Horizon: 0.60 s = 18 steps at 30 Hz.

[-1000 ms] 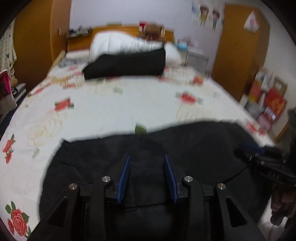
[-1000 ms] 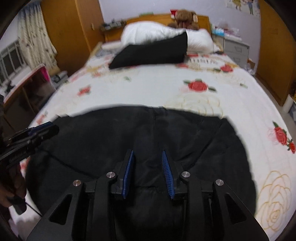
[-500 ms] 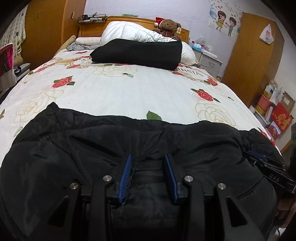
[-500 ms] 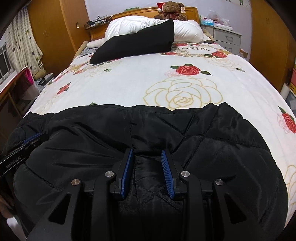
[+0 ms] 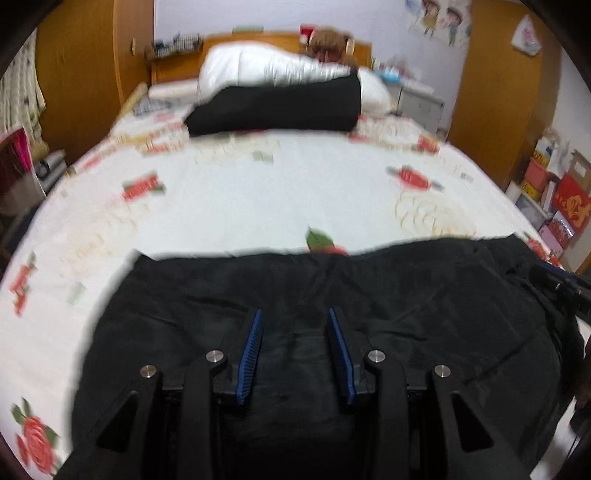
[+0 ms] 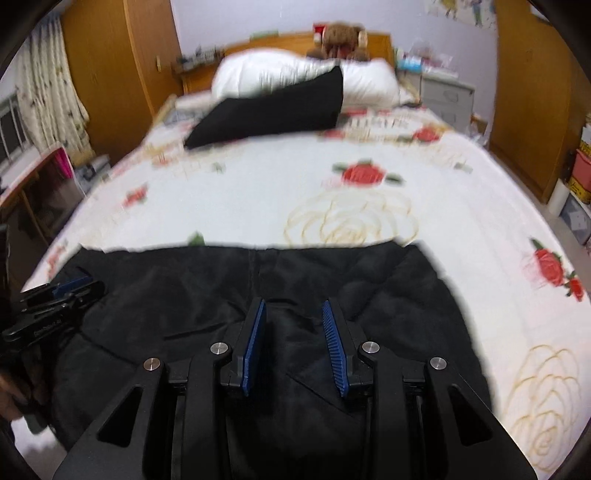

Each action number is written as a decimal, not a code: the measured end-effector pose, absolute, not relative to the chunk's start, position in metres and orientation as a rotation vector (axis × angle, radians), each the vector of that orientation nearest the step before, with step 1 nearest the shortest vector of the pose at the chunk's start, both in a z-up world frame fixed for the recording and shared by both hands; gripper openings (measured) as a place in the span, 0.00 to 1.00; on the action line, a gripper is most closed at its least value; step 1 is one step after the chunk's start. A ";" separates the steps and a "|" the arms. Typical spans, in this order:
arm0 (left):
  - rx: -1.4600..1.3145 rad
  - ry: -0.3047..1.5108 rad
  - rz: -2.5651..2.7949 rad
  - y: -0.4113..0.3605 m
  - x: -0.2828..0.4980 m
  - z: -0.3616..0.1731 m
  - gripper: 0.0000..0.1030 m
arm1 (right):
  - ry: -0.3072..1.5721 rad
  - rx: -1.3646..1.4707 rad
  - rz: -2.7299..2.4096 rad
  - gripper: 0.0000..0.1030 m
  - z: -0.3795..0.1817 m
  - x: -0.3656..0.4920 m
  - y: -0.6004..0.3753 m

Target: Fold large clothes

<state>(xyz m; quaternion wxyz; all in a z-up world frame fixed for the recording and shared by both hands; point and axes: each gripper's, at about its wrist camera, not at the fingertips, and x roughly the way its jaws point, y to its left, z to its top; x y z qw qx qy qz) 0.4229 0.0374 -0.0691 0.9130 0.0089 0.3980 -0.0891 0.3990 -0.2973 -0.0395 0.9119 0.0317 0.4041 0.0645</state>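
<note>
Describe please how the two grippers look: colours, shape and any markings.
Both the left gripper and the right gripper are matte black, with angular linkage arms, round silver screw heads and ribbed blue pads inside the fingers. White lettering marks the left gripper's side, unreadable here.

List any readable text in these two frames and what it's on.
None reads cleanly.
Left hand-held gripper: pale lettering along its body, too blurred to read.
Red box beside the bed: gold character, blurred.
Bedspread print near the pillows: blurred.
Wall poster: cartoon figures, no legible words.
</note>
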 end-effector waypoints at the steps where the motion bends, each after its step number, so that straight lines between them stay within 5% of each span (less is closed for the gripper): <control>1: 0.023 0.796 -0.170 0.047 0.419 -0.063 0.39 | 0.817 0.066 0.119 0.31 -0.034 0.393 -0.307; 8: -0.112 0.860 -0.045 0.123 0.428 -0.100 0.41 | 0.920 0.125 0.020 0.31 -0.085 0.400 -0.356; 18: -0.082 0.867 -0.023 0.112 0.439 -0.115 0.41 | 0.949 0.084 -0.008 0.31 -0.099 0.417 -0.350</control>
